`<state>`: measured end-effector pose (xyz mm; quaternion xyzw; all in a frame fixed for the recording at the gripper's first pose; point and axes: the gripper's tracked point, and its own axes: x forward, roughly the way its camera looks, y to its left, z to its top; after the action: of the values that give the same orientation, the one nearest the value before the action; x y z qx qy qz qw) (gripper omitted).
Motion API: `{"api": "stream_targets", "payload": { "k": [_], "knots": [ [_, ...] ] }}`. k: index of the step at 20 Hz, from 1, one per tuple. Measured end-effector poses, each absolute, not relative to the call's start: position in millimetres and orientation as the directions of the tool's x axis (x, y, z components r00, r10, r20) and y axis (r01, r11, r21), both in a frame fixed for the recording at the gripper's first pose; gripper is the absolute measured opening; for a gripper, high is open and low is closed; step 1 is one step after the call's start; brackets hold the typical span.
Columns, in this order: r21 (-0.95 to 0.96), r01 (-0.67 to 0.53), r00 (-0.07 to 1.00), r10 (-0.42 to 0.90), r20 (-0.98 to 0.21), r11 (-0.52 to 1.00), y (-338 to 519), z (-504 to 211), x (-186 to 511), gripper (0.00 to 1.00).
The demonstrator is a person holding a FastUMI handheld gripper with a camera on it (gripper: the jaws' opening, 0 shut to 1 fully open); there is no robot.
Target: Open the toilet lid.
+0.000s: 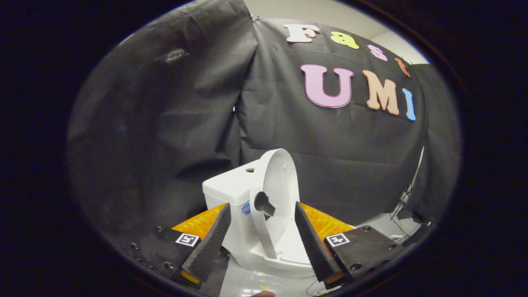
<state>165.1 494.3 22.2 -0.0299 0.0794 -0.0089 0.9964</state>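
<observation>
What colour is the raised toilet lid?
White; the toilet lid shows best in the gripper view, beyond the open gripper.

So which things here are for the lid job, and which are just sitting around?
For the job:
- toilet lid, already tipped up, standing between the claw's fingers
- toilet, white, with its tank behind the lid
- claw, open, fingers either side of the lid, not pressing it

Just around:
- black cloth wall
- cables by the wall

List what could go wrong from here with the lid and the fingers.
The lid stands raised near upright against the tank; it might fall back shut if bumped. The open gripper straddles the small toilet, so pulling back askew could catch the lid or drag the light toilet.
</observation>
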Motion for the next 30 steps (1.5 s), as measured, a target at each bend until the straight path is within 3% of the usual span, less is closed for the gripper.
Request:
{"api": "stream_targets", "payload": {
  "k": [19, 26, 30],
  "knots": [
    [-0.107, -0.040, 0.985, 0.021, -0.173, 0.993, 336, -26, 122, 0.98],
    [-0.009, 0.000, 0.994, -0.001, -0.107, 1.000, 270, -33, 113, 0.98],
    [-0.026, 0.067, 0.987, -0.070, -0.146, 0.997, 219, -47, 113, 0.96]
  ]
}}
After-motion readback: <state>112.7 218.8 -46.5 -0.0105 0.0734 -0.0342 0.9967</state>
